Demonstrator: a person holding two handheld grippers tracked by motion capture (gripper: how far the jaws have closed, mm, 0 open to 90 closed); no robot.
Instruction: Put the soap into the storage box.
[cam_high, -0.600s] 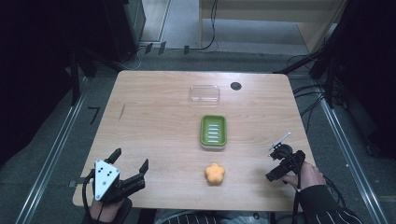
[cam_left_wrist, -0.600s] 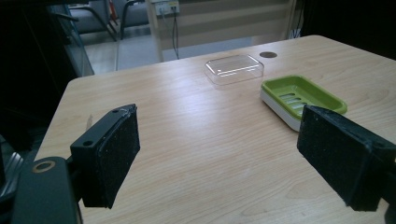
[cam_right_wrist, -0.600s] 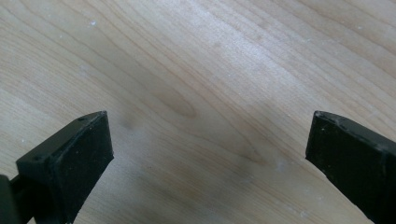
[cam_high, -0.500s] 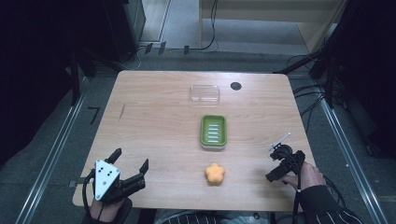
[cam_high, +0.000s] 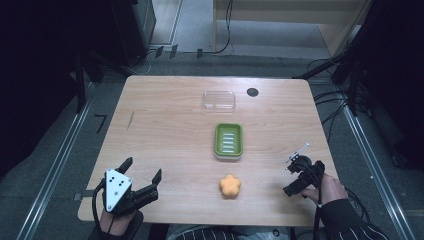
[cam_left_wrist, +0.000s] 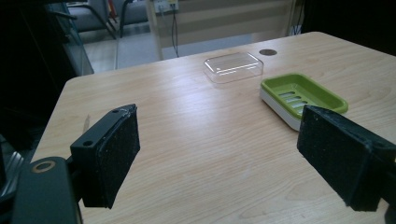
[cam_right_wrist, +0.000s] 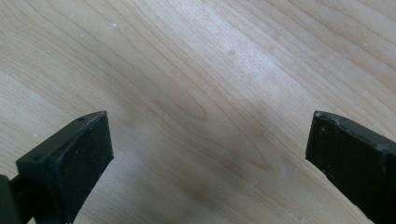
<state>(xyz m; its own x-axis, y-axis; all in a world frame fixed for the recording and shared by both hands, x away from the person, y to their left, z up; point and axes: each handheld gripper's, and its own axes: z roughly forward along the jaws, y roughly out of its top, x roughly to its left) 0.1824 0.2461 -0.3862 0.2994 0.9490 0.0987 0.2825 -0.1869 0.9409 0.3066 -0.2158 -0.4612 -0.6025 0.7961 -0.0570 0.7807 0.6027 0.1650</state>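
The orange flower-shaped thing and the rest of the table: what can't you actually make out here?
- Orange flower-shaped thing, high view: too small to tell its material.
- Green dish, left gripper view: its near corner is hidden behind a black jaw.
- Right tool, high view: too small and dark to read its jaws.
- Dark round spot, high view: hole or sticker, unclear.

Table (cam_high: 165, 140): light wood, visible grain, upper centre to lower frame. Soap dish (cam_high: 228, 140), mid frame: lime green top with slotted ribs, white base. Flower-shaped piece (cam_high: 230, 185), lower centre: orange. Lid (cam_high: 219, 100), upper centre: clear plastic. Round grommet (cam_high: 252, 92) right of it: black. Left gripper (cam_high: 142, 176), lower left: black jaws, grey plate with dark dots. Right gripper (cam_high: 299, 176), lower right: black. Sleeve (cam_high: 350, 222), lower right corner: black with thin white stripes. Floor (cam_high: 60, 165): grey.
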